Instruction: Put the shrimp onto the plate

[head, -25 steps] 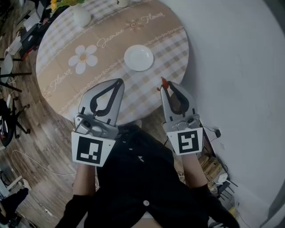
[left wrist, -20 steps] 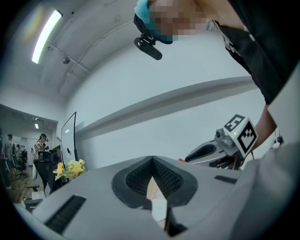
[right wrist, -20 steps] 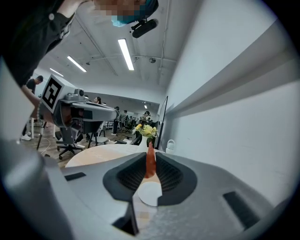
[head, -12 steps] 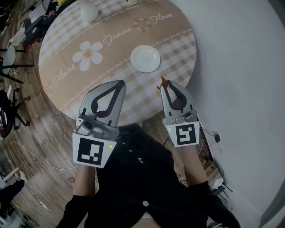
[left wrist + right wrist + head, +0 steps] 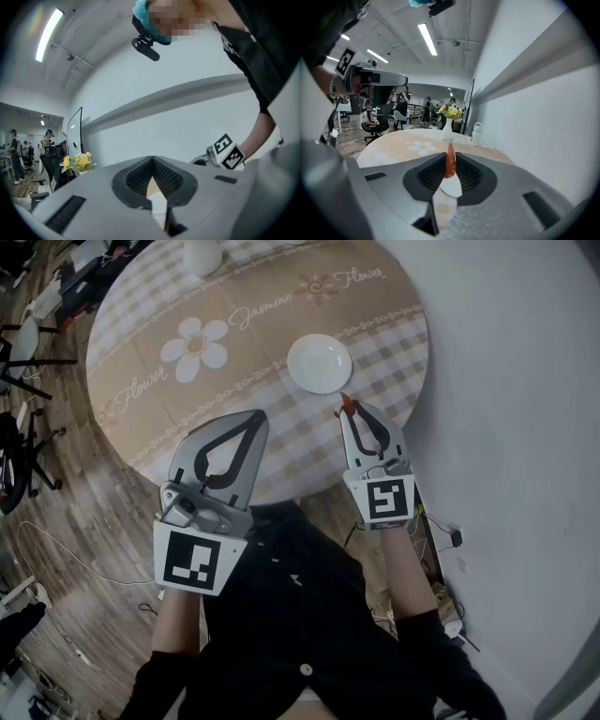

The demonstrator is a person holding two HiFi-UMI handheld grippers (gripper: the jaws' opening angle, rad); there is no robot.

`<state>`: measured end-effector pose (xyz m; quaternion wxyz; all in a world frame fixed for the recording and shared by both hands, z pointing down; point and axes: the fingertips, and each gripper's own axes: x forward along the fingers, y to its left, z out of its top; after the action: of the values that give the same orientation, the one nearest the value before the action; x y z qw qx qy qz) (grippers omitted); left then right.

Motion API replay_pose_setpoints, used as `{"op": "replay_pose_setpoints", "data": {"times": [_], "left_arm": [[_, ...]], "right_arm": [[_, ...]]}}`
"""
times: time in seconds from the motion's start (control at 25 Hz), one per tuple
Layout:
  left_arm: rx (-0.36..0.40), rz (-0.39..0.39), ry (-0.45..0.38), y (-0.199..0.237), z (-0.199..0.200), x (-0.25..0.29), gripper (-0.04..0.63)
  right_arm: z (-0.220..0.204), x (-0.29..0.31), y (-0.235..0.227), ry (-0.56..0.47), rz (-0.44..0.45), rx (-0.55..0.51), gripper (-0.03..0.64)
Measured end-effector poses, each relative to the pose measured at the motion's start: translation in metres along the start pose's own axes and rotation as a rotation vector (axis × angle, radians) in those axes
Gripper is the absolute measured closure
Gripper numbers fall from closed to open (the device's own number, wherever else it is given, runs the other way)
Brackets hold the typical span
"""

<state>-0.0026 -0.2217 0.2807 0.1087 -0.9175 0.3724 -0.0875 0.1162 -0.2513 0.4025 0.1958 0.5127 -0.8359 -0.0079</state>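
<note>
A white round plate (image 5: pixel 320 363) lies on the round table (image 5: pixel 169 409), right of its middle. In the right gripper view the plate (image 5: pixel 451 186) shows just beyond the jaws. My right gripper (image 5: pixel 347 411) is shut on a small red shrimp (image 5: pixel 344 407), which stands up between the jaw tips (image 5: pixel 450 161). It hovers just short of the plate's near edge. My left gripper (image 5: pixel 257 415) is shut with nothing in it, over the table's near edge. In its own view the left gripper (image 5: pixel 152 161) points level at a white wall.
A white vase (image 5: pixel 202 256) with yellow flowers (image 5: pixel 451 111) stands at the table's far side, and a small white bottle (image 5: pixel 476 133) is beside it. A white wall (image 5: pixel 506 381) runs close along the table's right. Chairs (image 5: pixel 23 343) and cables are on the wooden floor at left.
The right gripper has moved forward with the shrimp, closer to the plate. The left gripper has stayed about where it was.
</note>
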Motion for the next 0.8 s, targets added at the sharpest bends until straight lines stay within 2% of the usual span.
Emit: {"op": "replay_pose_setpoints", "data": {"times": [0.2, 0.8], "left_arm": [[-0.008, 0.009, 0.011, 0.003, -0.005, 0.0, 0.594], [-0.043, 0.038, 0.041, 0.01, -0.02, -0.007, 0.594]], "right_arm": [[-0.015, 0.023, 0.003, 0.022, 0.028, -0.003, 0.568], [-0.062, 0.084, 0.016, 0.152, 0.129, -0.113, 0.568]]}}
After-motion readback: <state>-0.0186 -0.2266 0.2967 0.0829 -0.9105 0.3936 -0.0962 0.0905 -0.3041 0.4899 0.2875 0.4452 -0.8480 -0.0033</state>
